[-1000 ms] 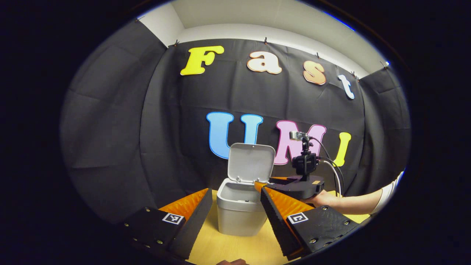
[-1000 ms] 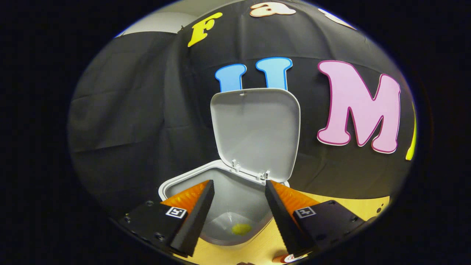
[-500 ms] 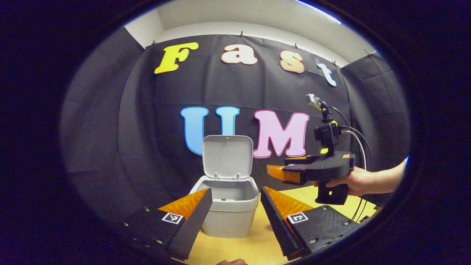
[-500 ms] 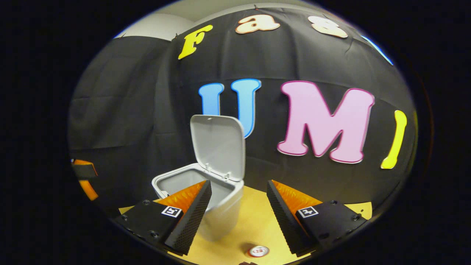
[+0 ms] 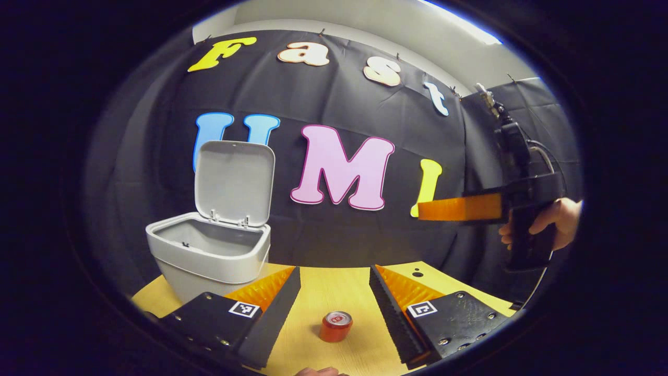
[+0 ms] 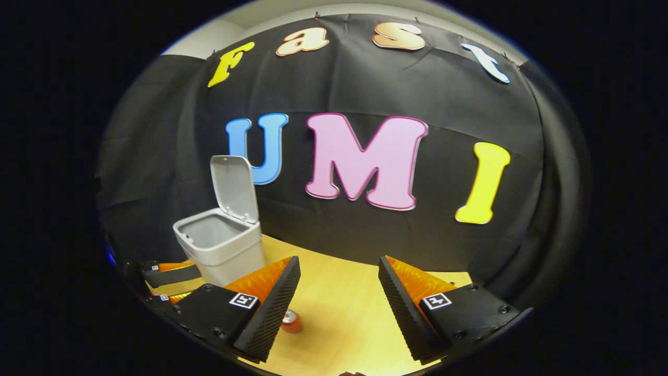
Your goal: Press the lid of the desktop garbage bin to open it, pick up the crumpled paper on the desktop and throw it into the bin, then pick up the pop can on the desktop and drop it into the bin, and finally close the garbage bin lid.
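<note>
Left gripper view: the pop can (image 5: 335,326) is seen upright on the surface (image 5: 334,287), framed between the spread, empty left tongs (image 5: 334,313) (the nearer pair). The right tongs (image 6: 336,308), also spread and empty, are held higher, with the can low to their left.

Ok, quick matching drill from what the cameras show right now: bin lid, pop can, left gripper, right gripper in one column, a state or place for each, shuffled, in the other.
Things:
1. bin lid
2. pop can
3. left gripper
4. right gripper

States or places:
A. held up high in a hand, at the right of the left gripper view
B. upright on the desktop
C. standing open
D. open, low over the desktop with the can ahead between its fingers

Pairs: 1-C, 2-B, 3-D, 4-A
</note>
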Demonstrator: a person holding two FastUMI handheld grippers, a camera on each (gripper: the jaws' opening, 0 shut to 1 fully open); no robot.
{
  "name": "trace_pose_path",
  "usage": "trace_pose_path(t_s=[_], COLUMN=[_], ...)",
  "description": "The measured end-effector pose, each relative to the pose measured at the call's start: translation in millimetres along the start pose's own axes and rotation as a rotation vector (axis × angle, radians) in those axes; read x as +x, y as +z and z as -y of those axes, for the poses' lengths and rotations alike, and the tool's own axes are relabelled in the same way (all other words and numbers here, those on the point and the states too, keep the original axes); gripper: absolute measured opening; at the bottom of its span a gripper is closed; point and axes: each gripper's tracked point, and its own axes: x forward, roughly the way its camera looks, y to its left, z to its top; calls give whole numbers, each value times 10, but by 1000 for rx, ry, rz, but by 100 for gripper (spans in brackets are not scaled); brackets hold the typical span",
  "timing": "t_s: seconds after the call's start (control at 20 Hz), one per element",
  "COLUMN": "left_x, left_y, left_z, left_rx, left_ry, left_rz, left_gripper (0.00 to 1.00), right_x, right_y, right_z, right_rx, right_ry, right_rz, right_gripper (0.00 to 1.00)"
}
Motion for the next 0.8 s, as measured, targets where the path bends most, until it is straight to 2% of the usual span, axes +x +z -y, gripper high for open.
trace_pose_path(t_s=[0.1, 0.3, 0.45, 0.8], left_x=[186, 509, 663, 925], left_y=[-256, -731, -967, -1413], left_z=[109, 137, 126, 22], left_rx=[34, 5, 3, 23], left_ry=[9, 89, 139, 170], left_rz=[-12, -64, -83, -154], left_gripper=[89, 88, 88, 88], right_x=[-76, -100, -65, 84], right_y=[-110, -374, -518, -645], right_z=[236, 607, 690, 794], right_rx=[4, 26, 56, 73], right_ry=[-17, -30, -10, 19], right_rz=[-15, -56, -84, -103], right_gripper=[98, 98, 98, 98])
